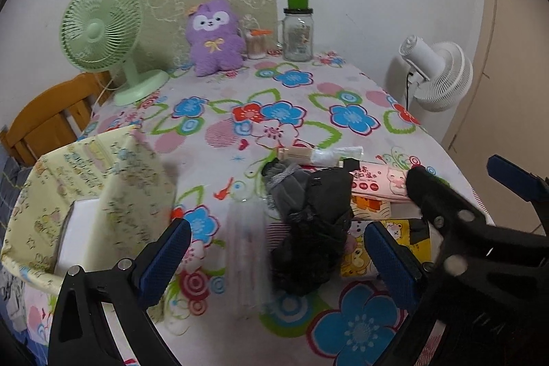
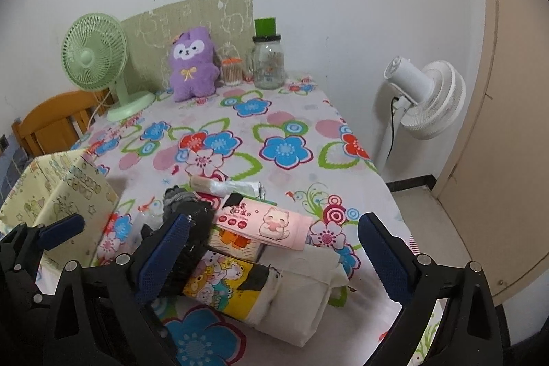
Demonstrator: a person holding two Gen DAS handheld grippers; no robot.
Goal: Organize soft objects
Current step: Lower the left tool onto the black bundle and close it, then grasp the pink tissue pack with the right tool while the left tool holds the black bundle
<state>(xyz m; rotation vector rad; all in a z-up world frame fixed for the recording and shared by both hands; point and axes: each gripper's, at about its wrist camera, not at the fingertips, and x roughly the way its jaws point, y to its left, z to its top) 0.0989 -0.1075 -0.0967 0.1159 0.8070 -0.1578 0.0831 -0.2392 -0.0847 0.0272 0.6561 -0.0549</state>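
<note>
A black and grey cloth bundle (image 1: 308,218) lies on the flowered tablecloth (image 1: 291,105), between the fingers of my open left gripper (image 1: 274,252). A clear plastic packet (image 1: 247,249) lies left of it. A pink tissue pack (image 2: 264,222) rests on a yellow cartoon tissue pack (image 2: 223,280) beside a white folded cloth (image 2: 302,290). My right gripper (image 2: 274,259) is open above these packs; it shows in the left wrist view (image 1: 480,191). A yellow fabric bin (image 1: 85,194) stands at the left with a white box (image 1: 79,228) inside.
A purple plush toy (image 1: 214,36), a green desk fan (image 1: 103,30), a glass jar with a green lid (image 1: 298,30) and a small swab jar (image 1: 257,42) stand at the table's far edge. A white floor fan (image 2: 425,98) stands right of the table. A wooden chair (image 1: 44,119) is left.
</note>
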